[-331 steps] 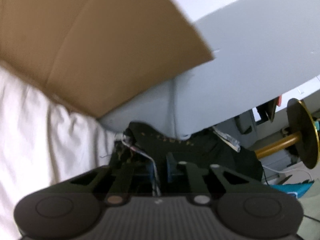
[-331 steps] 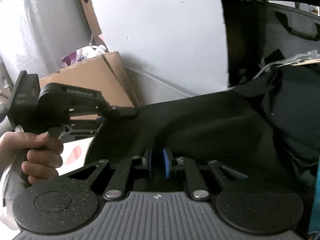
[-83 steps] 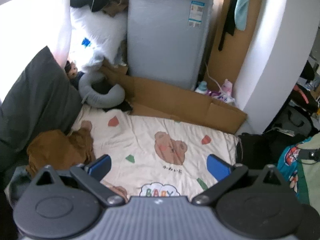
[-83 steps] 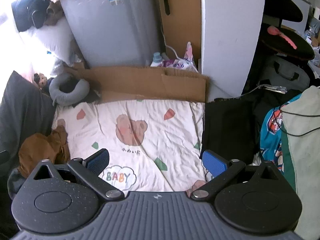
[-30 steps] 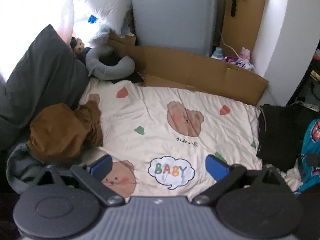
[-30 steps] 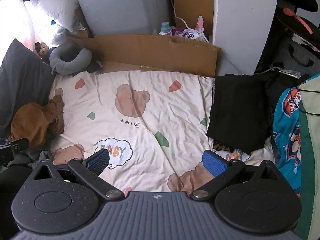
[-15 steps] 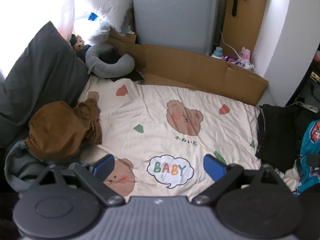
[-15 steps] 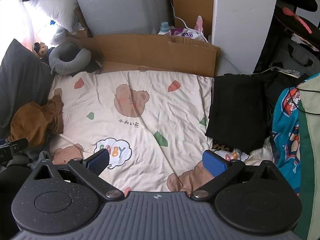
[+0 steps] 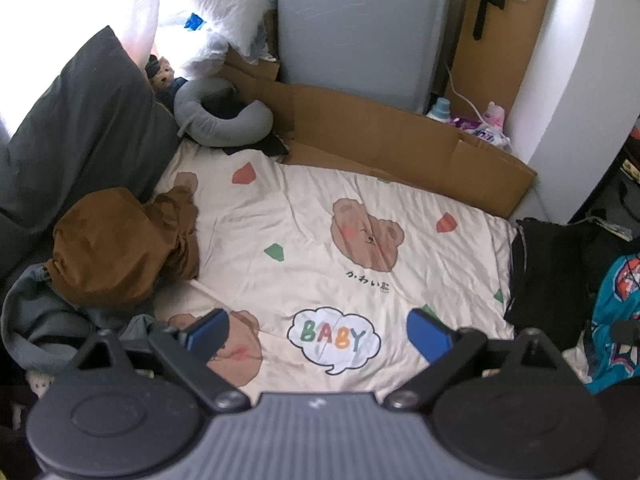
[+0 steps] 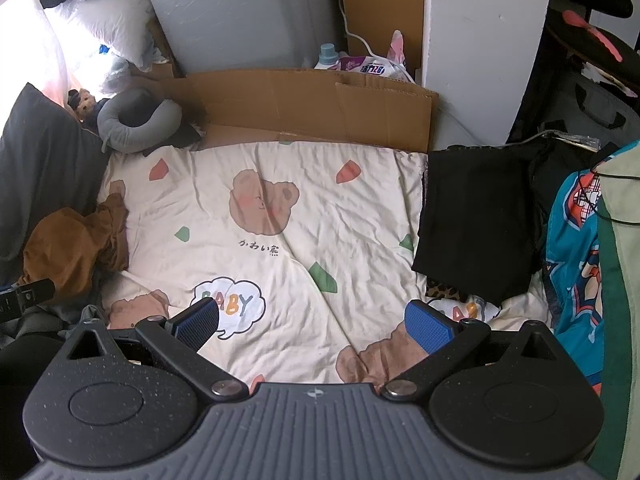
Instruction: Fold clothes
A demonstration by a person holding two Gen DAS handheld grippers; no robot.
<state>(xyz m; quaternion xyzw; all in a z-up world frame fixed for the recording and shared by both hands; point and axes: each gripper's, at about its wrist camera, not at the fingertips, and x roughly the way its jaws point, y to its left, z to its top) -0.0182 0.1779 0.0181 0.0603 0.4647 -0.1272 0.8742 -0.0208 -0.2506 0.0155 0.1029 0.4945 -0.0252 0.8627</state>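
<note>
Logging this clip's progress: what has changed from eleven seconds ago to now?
Both grippers let go of the black garment, which now lies folded at the blanket's right edge. The left gripper and right gripper have opened and pulled back high over the bed. In the last second nothing shifted: the brown garment remains crumpled at the left, unfolded.

I see the bed's cream bear-print blanket (image 9: 320,216): brown garment (image 9: 120,248) crumpled at its left edge, folded black garment (image 10: 472,216) on its right edge.
</note>
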